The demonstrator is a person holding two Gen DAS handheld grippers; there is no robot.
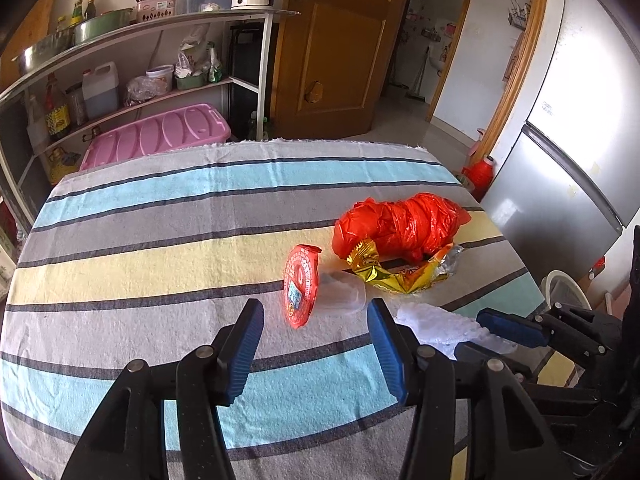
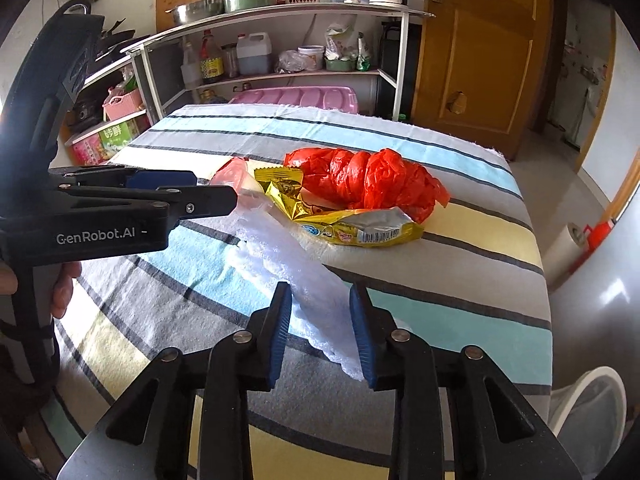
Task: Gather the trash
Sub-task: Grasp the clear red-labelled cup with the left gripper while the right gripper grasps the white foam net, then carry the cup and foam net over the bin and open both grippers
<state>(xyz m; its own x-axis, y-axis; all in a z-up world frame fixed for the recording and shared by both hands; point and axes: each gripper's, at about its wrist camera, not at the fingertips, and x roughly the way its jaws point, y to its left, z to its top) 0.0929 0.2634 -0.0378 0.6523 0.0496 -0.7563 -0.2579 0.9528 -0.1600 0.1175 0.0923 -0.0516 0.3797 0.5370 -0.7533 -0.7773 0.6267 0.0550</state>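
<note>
A clear plastic cup with a red lid (image 1: 304,292) lies on its side on the striped tablecloth (image 1: 160,248). My left gripper (image 1: 316,320) is open, its fingertips either side of the cup's near end without pressing it. In the right wrist view the left gripper (image 2: 216,190) reaches in from the left toward the cup (image 2: 232,172). My right gripper (image 2: 320,312) is shut on a crumpled white plastic sheet (image 2: 280,248) that lies on the cloth; the left wrist view shows this gripper (image 1: 470,334) at the right. A red plastic bag (image 2: 360,180) and a gold snack wrapper (image 2: 340,220) lie behind.
A white bin (image 2: 592,408) stands on the floor past the table's right edge, beside a silver fridge (image 1: 560,160). Behind the table are a loaded shelf rack (image 1: 140,60), a pink lidded box (image 1: 160,136) and a wooden door (image 1: 332,48). A hand (image 2: 64,284) holds the left gripper.
</note>
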